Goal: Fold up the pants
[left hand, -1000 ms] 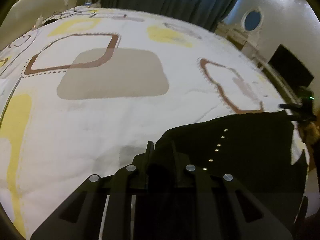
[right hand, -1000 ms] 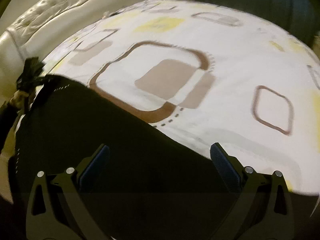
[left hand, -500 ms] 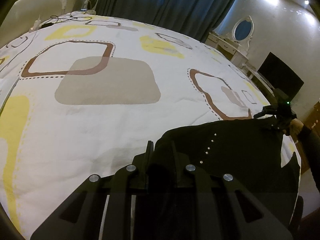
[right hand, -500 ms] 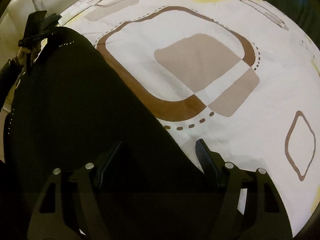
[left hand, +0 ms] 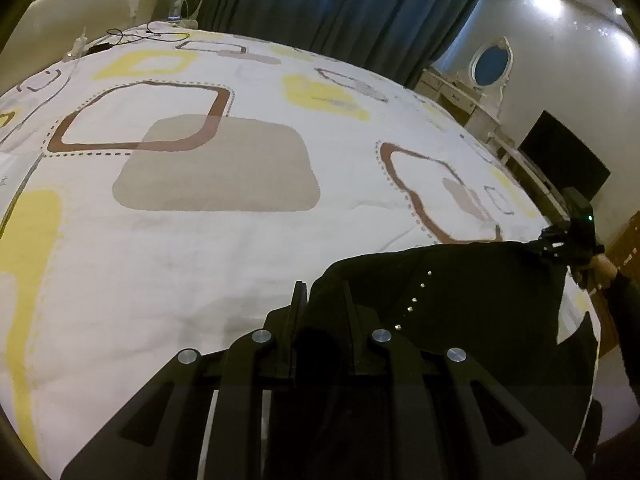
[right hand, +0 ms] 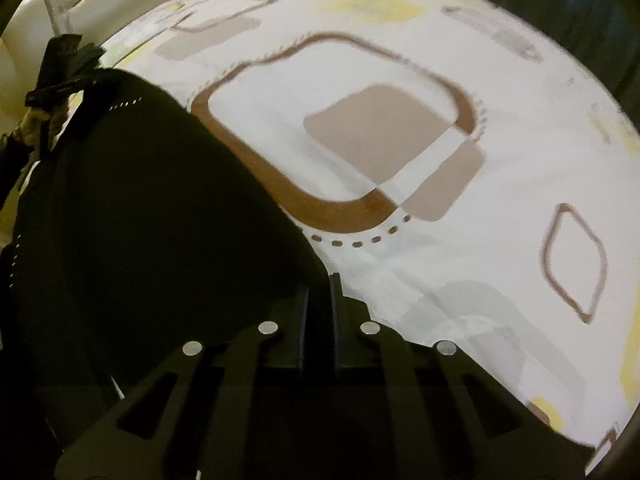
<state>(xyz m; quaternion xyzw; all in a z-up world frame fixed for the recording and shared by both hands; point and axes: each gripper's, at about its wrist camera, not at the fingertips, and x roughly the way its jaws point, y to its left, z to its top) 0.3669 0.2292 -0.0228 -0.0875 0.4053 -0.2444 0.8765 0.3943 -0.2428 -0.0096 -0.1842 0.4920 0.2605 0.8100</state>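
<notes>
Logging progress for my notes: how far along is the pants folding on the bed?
Early stage. Done: the black pants lie spread on the patterned bedspread. In hand: the left claw is shut on one corner, and the right claw has just closed on the opposite corner. Left: no fold shows yet.

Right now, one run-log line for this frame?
stage: grasp | left gripper: shut on black pants | right gripper: just closed on pants edge | surface: patterned bedspread | fold: not started
</notes>
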